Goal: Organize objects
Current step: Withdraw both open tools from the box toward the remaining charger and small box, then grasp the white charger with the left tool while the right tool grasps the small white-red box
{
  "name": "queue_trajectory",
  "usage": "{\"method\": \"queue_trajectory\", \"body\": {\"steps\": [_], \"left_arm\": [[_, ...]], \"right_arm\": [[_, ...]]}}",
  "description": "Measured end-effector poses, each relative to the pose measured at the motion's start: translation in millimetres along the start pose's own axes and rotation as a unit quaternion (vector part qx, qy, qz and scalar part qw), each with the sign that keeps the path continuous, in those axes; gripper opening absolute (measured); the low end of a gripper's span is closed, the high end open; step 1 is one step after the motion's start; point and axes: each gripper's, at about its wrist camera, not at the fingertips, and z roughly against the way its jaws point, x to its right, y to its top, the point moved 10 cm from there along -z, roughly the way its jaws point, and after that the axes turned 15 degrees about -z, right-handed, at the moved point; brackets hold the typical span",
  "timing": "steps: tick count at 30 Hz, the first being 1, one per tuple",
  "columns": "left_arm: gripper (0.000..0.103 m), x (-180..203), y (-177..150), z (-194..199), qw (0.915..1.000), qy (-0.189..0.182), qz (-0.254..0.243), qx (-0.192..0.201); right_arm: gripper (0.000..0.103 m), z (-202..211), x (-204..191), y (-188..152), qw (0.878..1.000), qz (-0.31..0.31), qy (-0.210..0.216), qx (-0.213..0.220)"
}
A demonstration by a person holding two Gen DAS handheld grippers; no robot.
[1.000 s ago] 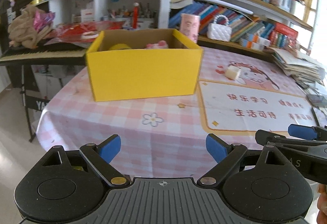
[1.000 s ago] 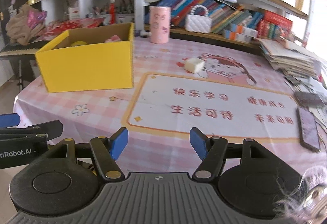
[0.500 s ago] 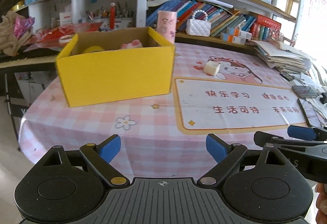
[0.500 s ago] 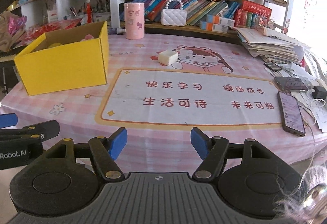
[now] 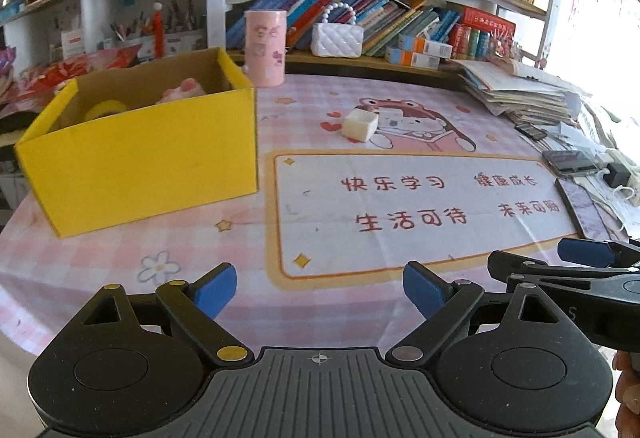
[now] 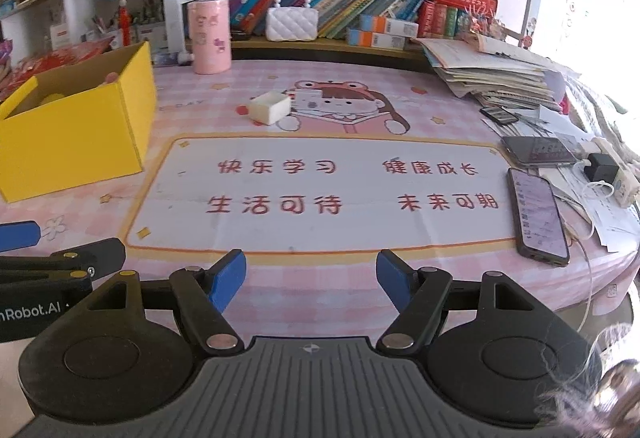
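A yellow cardboard box (image 5: 152, 158) stands on the left of the pink checked table; it also shows in the right wrist view (image 6: 76, 130). Inside it lie a yellow tape roll (image 5: 106, 109) and a pink toy (image 5: 184, 90). A small cream cube (image 5: 359, 125) sits on the cartoon print mid-table, and also shows in the right wrist view (image 6: 269, 107). My left gripper (image 5: 319, 292) is open and empty above the table's near edge. My right gripper (image 6: 311, 278) is open and empty beside it, on its right.
A pink cylinder cup (image 6: 211, 36) and a white quilted handbag (image 6: 292, 23) stand at the back by the bookshelves. Two phones (image 6: 538, 214) and a charger (image 6: 600, 166) lie at the right edge. A stack of papers (image 6: 496, 78) lies at the back right.
Both grippers have swung to the right and a little closer to the table: the yellow box has slid leftward in both views and the phones have come into sight. The jaws stayed open.
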Motion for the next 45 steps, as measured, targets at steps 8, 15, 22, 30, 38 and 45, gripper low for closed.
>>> {"method": "queue_trajectory", "body": {"steps": [8,15,22,30,38,45], "left_arm": [[0.092,8.8,20.1,-27.6,1.0,-0.001,0.003,-0.007],[0.092,15.2,39.9,-54.6,0.9998,0.005,0.012,-0.012],[0.092,21.2,60.3,-77.6,0.9994,0.02,0.022,-0.017],[0.092,24.9,83.2,-103.1,0.9983,0.044,0.033,-0.021],[0.091,15.1,110.9,-137.5,0.9959,0.065,0.057,-0.025],[0.086,15.5,147.6,-181.7,0.9963,0.069,0.05,-0.01]], "right_arm": [[0.071,-28.5,11.8,23.4,1.0,0.002,0.0,-0.008],[0.071,-57.2,18.8,47.1,1.0,0.013,0.008,-0.014],[0.071,-84.6,29.2,72.3,0.999,0.02,0.021,-0.018],[0.07,-113.4,36.8,104.9,0.999,0.024,0.038,-0.005],[0.07,-145.8,40.9,140.8,0.998,0.027,0.05,0.011],[0.07,-176.9,42.4,177.6,0.998,0.015,0.055,0.022]]}}
